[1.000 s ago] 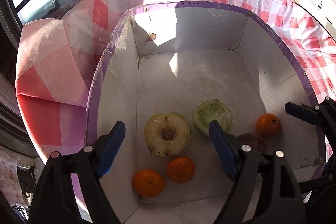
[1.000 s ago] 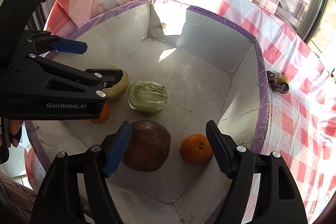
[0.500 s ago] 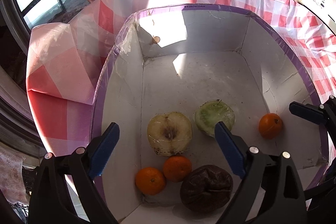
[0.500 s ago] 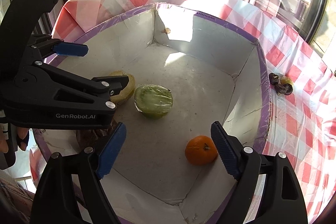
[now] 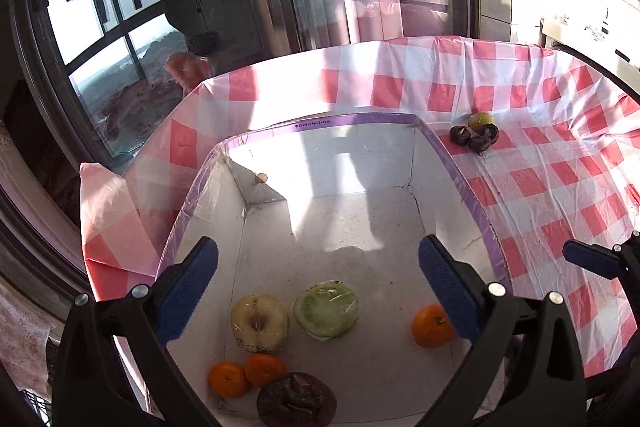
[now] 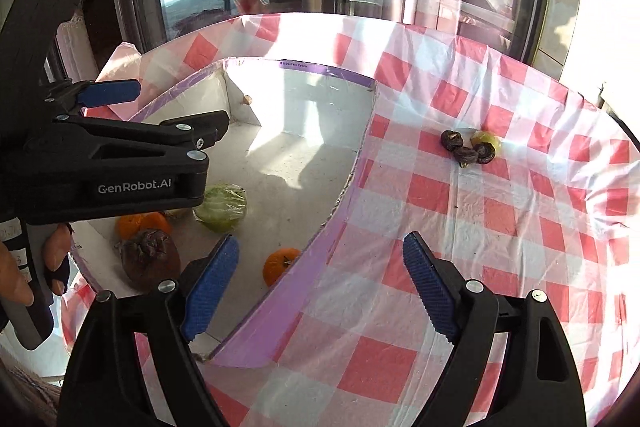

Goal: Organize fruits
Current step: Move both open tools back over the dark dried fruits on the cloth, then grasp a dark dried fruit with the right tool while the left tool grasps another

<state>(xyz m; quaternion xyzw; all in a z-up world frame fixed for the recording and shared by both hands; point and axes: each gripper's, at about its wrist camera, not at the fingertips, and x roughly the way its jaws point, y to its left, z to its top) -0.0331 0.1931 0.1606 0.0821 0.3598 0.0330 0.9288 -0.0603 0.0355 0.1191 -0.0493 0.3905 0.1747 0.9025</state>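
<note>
Both grippers have pulled back from the box (image 5: 472, 195); jaws have just been opening, left gripper (image 5: 318, 285) and right gripper (image 6: 320, 285) apart, empty. Oranges (image 5: 431, 325), wrapped halves (apple, green) and dark fruit (image 5: 295, 399) sit inside.

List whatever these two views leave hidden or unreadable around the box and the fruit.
- Left wrist view: dark wrinkled fruit cut by bottom edge.
- Right wrist view: tangerines and halved apple hidden behind left gripper.
- Both: small dark pieces on cloth too small to identify.
- Box label unreadable.
</note>
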